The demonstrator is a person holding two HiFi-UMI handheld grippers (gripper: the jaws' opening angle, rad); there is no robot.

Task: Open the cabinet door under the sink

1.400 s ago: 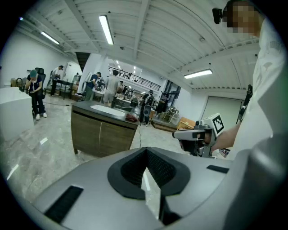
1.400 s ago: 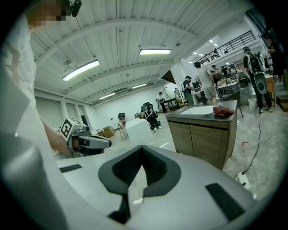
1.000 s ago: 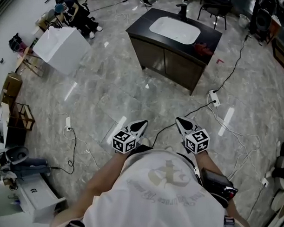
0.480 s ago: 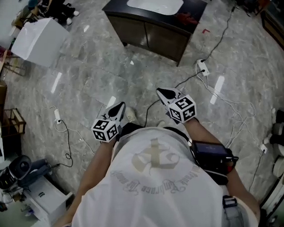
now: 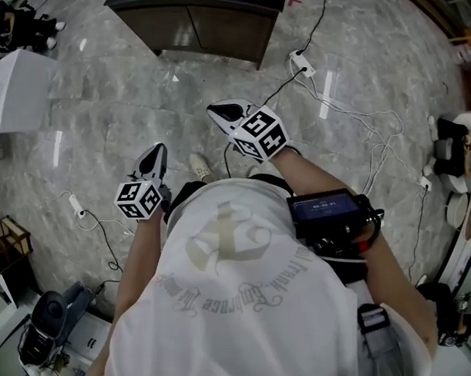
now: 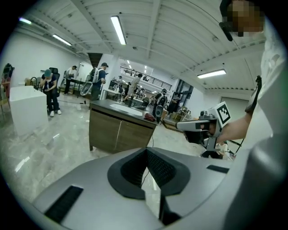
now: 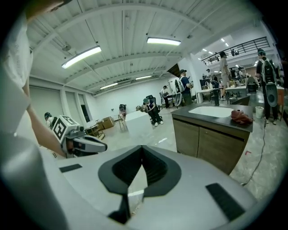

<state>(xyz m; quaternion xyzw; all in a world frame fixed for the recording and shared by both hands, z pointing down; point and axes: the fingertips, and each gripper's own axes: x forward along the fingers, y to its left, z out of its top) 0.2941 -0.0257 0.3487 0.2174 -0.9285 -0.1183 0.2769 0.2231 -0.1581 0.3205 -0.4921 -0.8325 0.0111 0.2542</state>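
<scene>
Both tools empty, jaws pressed together.

- Left gripper [image 6: 146, 152]: pads meet at the tips, nothing between them.
- Right gripper [image 7: 141, 148]: same, pads closed on each other, nothing pinched.
- Head view: both are held out in front of the person, well above the marble floor [image 5: 122, 110]. The right one leads, its tips nearer the target than the left's.
- Sink cabinet [image 5: 191, 24]: ahead of both tips and well apart from them, with bare floor between. It sits up and left of the left gripper's jaw line, and off to the right of the right gripper's.
- Cabinet doors [image 7: 209, 143]: two wood-front panels under the sink [image 7: 216, 111], both flush, shut.
- Red cloth [image 7: 241, 117]: on the countertop, right of the basin as the grippers see it.
- Power strip [image 5: 301, 64]: on the floor ahead-right of the right gripper, near the cabinet's corner.
- White box [image 5: 19, 87]: far left of the left gripper.
</scene>
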